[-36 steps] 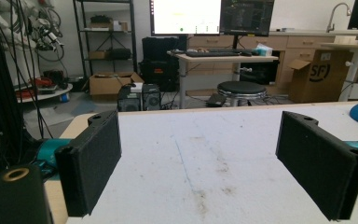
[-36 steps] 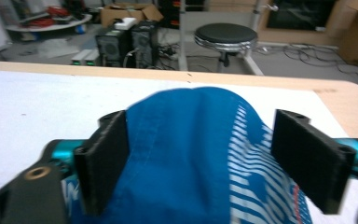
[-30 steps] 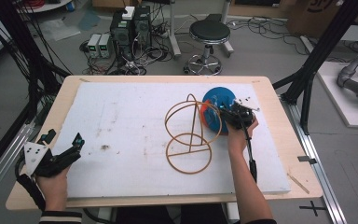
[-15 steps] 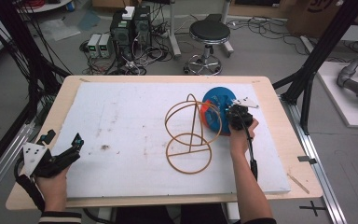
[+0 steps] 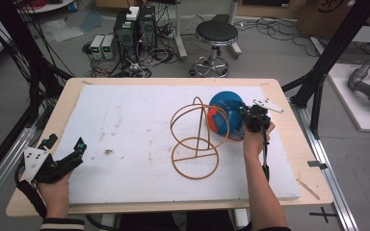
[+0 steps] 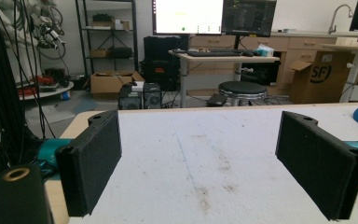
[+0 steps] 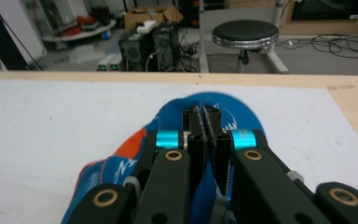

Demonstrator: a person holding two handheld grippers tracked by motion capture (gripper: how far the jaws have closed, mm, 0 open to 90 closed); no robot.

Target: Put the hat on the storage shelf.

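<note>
Pinching the blue-and-orange cap [image 5: 224,119] by its edge, the right gripper [image 5: 250,118] is held at the table's far right, jaws pressed together on the fabric as seen in the right gripper view [image 7: 204,122], w/ blue cloth spilling to both sides below them. The cap is kept low, resting on or just above the white foam board [image 5: 125,125], and is pushed up against the wire stand [image 5: 197,137]; its near hoop appears to overlap the cap's left side, though whether the cap is inside the hoop or just behind it can't be told. The grip at the rim is judged to be chosen so the soft cap can be dragged or lifted w/o crushing its crown, prob. for hanging on the stand. The left gripper [image 5: 70,156] is parked well apart at the near-left corner, jaws spread wide [image 6: 200,158] over bare board, holding nothing — evidently kept clear so the right side has room to work.
</note>
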